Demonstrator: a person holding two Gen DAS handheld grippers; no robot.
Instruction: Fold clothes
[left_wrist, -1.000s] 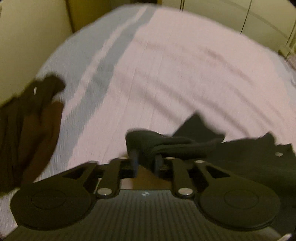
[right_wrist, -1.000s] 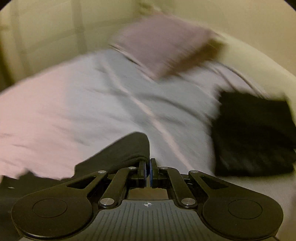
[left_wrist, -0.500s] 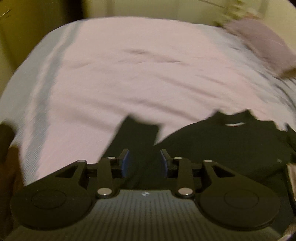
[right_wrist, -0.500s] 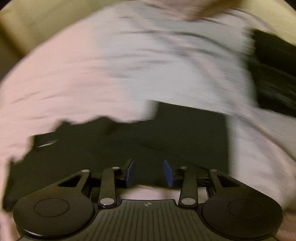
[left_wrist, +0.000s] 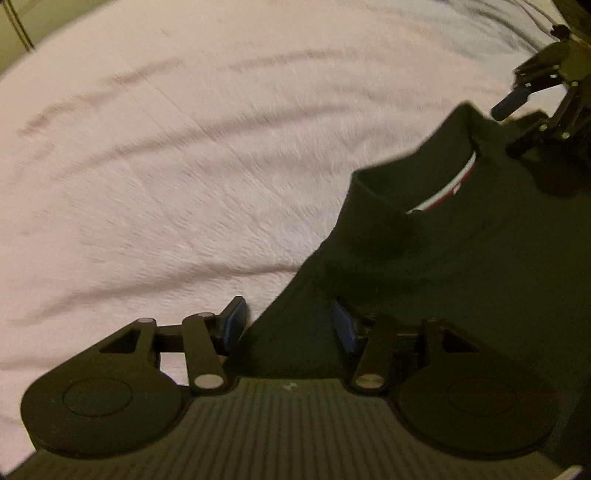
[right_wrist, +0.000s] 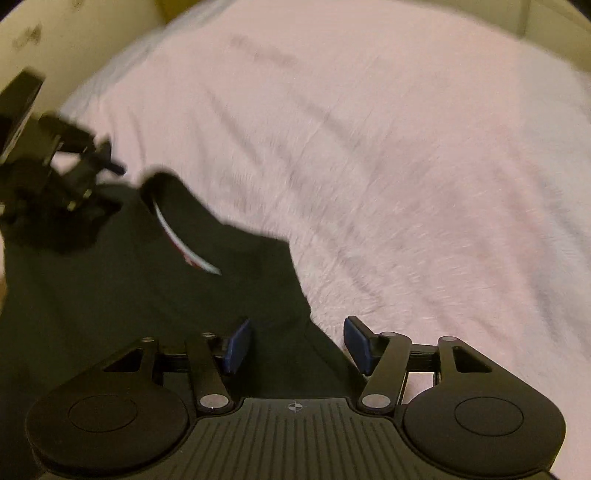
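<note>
A black shirt (left_wrist: 461, 277) lies flat on the pink bedsheet (left_wrist: 184, 166), neck opening with a white and red label (left_wrist: 447, 188) facing up. My left gripper (left_wrist: 290, 325) hovers over the shirt's left shoulder edge. Its jaws are opening, with cloth between the blue pads but not pressed. In the right wrist view the same shirt (right_wrist: 110, 295) fills the lower left. My right gripper (right_wrist: 297, 341) is over its right shoulder edge, jaws opening, cloth lying loose between them. Each gripper shows in the other's view: the right gripper (left_wrist: 517, 122), the left gripper (right_wrist: 109, 186).
The pink bedsheet (right_wrist: 406, 166) stretches wide beyond the shirt, creased in long ripples. A cream wall (right_wrist: 74, 37) borders the bed at the top left of the right wrist view. A pale cupboard front (left_wrist: 14, 33) shows at the left wrist view's top left corner.
Both grippers were shut on black cloth a second ago; they have let go and opened. Both hands swung down and rolled over the shirt, which now lies spread flat.
</note>
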